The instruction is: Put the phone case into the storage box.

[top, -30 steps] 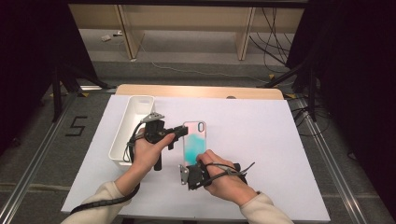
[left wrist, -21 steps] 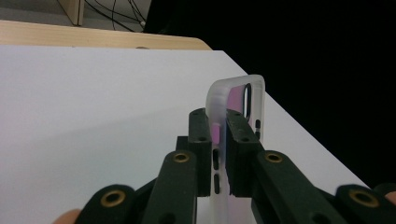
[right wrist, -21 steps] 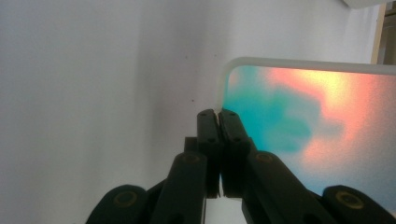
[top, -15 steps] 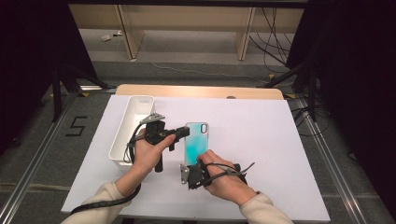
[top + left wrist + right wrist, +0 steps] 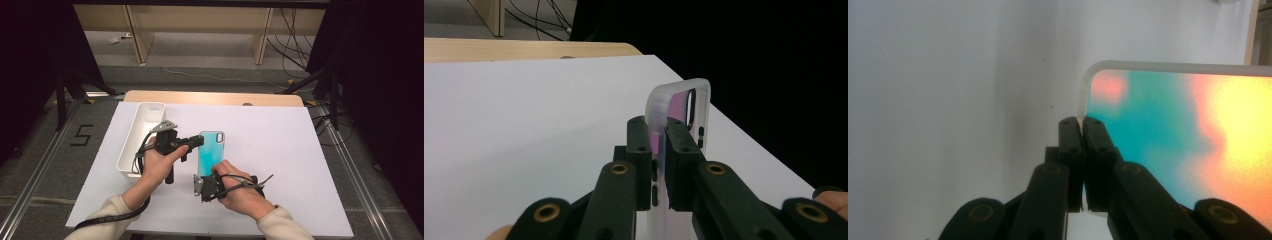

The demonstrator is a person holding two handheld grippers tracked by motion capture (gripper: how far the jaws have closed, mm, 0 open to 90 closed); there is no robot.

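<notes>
A phone case point(image 5: 211, 150) with a teal and pink back and a frosted rim lies near the middle of the white table, held from two sides. My left gripper point(image 5: 199, 142) reaches in from the left and is shut on the case's long rim near the camera cut-out. In the left gripper view its jaws point(image 5: 658, 137) pinch the frosted rim of the case point(image 5: 680, 102). My right gripper point(image 5: 210, 176) comes from the near side, shut on the case's near end. In the right gripper view its jaws point(image 5: 1081, 126) clamp the corner edge of the case point(image 5: 1173, 120). Whether the case touches the table I cannot tell.
A long white bin point(image 5: 141, 134) stands at the left of the white table sheet point(image 5: 285, 150), just behind my left hand. A wooden strip point(image 5: 215, 98) runs along the far edge. Dark floor and shelf legs lie beyond.
The upper end of the case looked pale pink a second ago and now shows teal, so the case has tilted a little. Both hands have stayed in place.
</notes>
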